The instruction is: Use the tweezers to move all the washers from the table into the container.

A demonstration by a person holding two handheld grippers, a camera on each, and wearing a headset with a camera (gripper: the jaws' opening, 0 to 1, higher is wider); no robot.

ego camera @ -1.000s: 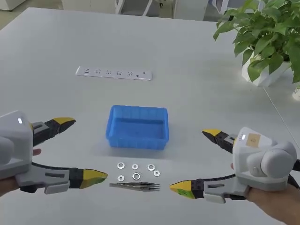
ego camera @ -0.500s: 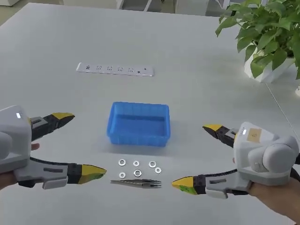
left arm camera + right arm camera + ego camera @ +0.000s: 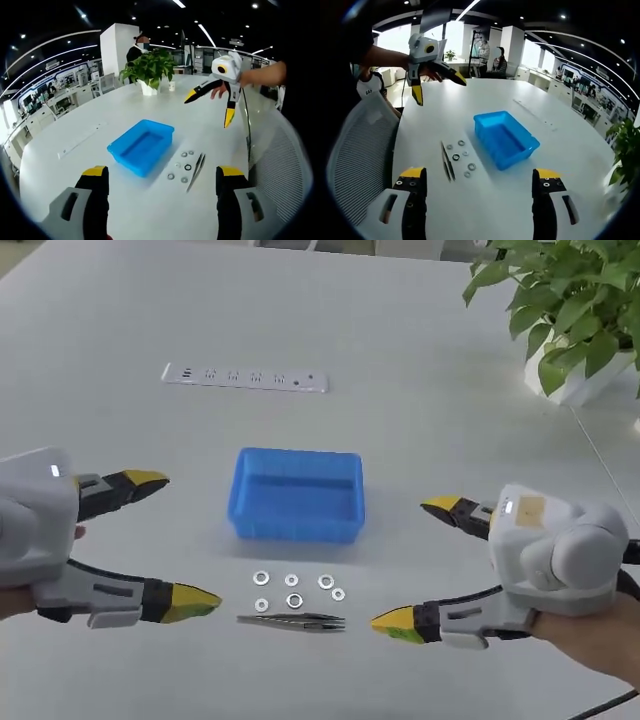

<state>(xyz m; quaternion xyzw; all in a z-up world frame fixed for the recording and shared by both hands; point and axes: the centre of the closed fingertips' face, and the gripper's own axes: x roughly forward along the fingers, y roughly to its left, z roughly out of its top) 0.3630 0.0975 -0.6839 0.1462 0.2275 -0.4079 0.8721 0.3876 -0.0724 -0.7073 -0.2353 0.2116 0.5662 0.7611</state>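
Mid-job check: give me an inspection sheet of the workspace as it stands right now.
Surface: pale grey table, no spills seen.
Job's things: six washers lie loose in front of the blue container, which looks empty; tweezers lie flat beside the washers, untouched.
Clutter: white power strip behind the container; potted plant at the far right.
Grippers: left claw and right claw both open, holding nothing, either side of the washers.
Cables: a dark cable hangs from the right gripper.
Surroundings: open office, mesh chair, people standing far off.
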